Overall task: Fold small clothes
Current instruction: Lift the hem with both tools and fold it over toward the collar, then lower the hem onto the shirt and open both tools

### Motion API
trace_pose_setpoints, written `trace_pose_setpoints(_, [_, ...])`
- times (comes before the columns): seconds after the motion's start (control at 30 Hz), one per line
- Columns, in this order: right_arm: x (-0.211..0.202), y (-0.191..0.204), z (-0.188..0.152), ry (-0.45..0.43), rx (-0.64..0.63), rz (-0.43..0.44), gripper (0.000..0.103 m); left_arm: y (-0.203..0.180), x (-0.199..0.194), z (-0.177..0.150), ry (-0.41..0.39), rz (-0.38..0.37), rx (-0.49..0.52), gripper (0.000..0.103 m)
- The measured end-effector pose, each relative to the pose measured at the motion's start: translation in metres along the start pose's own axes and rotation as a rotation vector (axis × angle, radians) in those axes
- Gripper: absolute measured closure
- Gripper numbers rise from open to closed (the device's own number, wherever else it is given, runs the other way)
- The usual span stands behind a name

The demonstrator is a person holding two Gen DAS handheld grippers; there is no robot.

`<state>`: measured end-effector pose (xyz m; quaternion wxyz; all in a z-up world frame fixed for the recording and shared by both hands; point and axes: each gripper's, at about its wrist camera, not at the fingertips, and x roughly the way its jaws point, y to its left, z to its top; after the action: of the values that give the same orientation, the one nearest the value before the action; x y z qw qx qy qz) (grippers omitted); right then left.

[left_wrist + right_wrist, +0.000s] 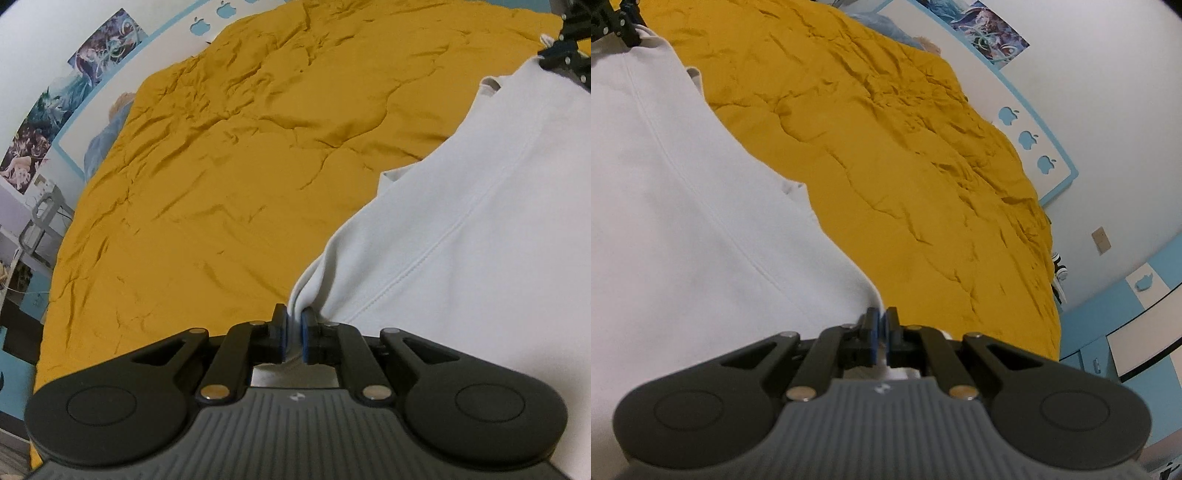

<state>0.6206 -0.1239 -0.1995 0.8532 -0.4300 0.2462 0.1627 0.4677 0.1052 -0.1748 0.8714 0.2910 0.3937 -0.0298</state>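
Note:
A white garment (480, 229) with a stitched seam stretches across a mustard-yellow bedspread (229, 155). My left gripper (294, 325) is shut on one corner of the garment, with cloth pinched between its blue pads. My right gripper (882, 326) is shut on the opposite corner of the same garment (665, 206). The cloth hangs taut between the two grippers, lifted off the bedspread (905, 155). The right gripper shows at the top right of the left wrist view (565, 55); the left gripper shows at the top left of the right wrist view (613, 26).
The wrinkled bedspread covers the whole bed. A white wall with posters (107, 48) and a blue-trimmed panel with apple cut-outs (1030, 140) borders the far side. A blue pillow (107, 140) lies at the bed's end. Blue cabinets (1137, 332) stand beyond the bed.

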Motion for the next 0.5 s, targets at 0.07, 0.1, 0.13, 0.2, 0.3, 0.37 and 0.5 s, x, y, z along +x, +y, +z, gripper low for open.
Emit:
trace_pose_setpoints(0.07, [-0.011,0.004,-0.003,-0.010,-0.009,-0.024,0.103,0.002,-0.007,-0.003,-0.023,0.004,-0.012,0.096])
trace_pose_setpoints(0.1, [-0.021,0.004,-0.004,-0.029,-0.009,-0.046,0.103,0.006,-0.014,-0.003,-0.046,0.011,-0.021,0.096])
trace_pose_setpoints(0.13, [-0.033,0.004,-0.005,-0.054,-0.013,-0.069,0.103,0.009,-0.024,-0.004,-0.069,0.016,-0.026,0.096])
trace_pose_setpoints(0.2, [-0.047,-0.001,0.000,-0.094,-0.031,-0.103,0.103,0.015,-0.040,-0.004,-0.091,0.029,-0.029,0.096])
trace_pose_setpoints(0.3, [-0.048,-0.009,0.012,-0.092,-0.041,-0.101,0.103,0.025,-0.038,0.005,-0.068,0.020,-0.053,0.097])
trace_pose_setpoints(0.37, [-0.037,-0.011,0.016,-0.066,-0.029,-0.081,0.103,0.024,-0.030,0.009,-0.052,0.012,-0.045,0.096])
trace_pose_setpoints(0.5, [-0.018,-0.004,0.011,-0.003,-0.004,-0.041,0.103,0.017,-0.010,0.007,-0.028,0.024,-0.033,0.081])
